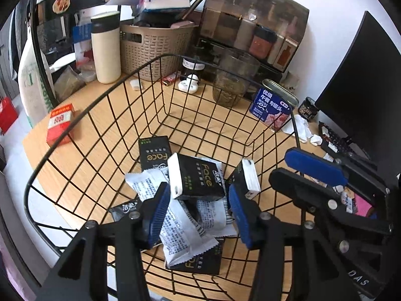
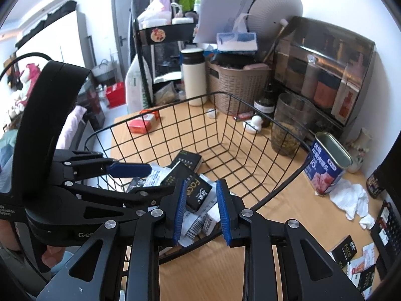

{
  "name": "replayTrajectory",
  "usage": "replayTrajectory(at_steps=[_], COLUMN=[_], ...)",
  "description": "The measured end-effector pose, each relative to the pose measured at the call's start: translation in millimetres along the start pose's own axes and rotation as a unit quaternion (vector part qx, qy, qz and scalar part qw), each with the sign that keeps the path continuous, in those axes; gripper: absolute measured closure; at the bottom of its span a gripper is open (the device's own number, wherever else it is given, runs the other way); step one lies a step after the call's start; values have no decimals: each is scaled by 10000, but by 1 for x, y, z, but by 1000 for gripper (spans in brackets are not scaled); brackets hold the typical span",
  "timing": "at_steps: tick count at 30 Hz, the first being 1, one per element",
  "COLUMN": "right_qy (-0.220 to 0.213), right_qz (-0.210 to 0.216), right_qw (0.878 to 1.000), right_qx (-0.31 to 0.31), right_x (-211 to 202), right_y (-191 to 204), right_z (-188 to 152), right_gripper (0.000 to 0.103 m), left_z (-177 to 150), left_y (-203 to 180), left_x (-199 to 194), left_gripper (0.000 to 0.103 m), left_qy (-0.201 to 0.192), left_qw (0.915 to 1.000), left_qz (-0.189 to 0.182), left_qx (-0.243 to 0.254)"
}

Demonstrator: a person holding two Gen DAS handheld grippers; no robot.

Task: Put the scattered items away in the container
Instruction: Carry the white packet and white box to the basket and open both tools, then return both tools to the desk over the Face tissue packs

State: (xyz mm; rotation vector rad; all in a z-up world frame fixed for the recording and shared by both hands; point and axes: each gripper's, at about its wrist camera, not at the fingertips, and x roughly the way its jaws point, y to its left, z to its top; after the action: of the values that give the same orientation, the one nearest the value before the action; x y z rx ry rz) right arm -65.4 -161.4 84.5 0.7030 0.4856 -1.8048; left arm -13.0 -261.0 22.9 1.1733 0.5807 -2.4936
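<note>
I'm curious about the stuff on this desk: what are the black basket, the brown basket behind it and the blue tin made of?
The black basket looks like thin metal wire with a dark coating: an open grid of rods. The brown basket seems moulded plastic, matte, with a woven pattern. The blue tin appears to be metal: shiny bare rim, printed label.

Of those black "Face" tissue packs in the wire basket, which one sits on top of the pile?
The black pack tilted in the middle, white end facing left. It rests on the white wrappers, while another black pack lies flat on the basket floor behind it.
</note>
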Motion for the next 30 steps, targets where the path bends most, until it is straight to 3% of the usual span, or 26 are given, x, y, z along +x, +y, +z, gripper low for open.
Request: replayTrajectory(at_steps=[4,10,15,21,27,30], right_qy=[12,-42,-102,111,-185,-236], right_qz=[-15,-150,-324,-679,-921,-1039], right_qw=[10000,9999,9994,9970,9930,9904], right_qx=[-27,-75,66,349,715,877], right_x=[-1,-12,-39,-76,-129,-144], right_y=[2,2,-7,-33,-61,-73], right_z=[0,2,-14,-60,-88,-100], right_gripper=[78,78,78,76,68,66], left_z=[0,0,-7,-20,-25,-35], left_y=[-3,-13,-49,-106,-141,-172], left_x=[-2,-9,-10,-24,-54,-49], left_gripper=[49,49,49,52,51,51], left_qy=[-76,-156,-89,-544,-768,-566], left_qw=[9998,9998,9983,9886,9865,9808], left_qz=[153,43,-119,677,-138,-541], left_qx=[64,66,561,1229,1441,1784])
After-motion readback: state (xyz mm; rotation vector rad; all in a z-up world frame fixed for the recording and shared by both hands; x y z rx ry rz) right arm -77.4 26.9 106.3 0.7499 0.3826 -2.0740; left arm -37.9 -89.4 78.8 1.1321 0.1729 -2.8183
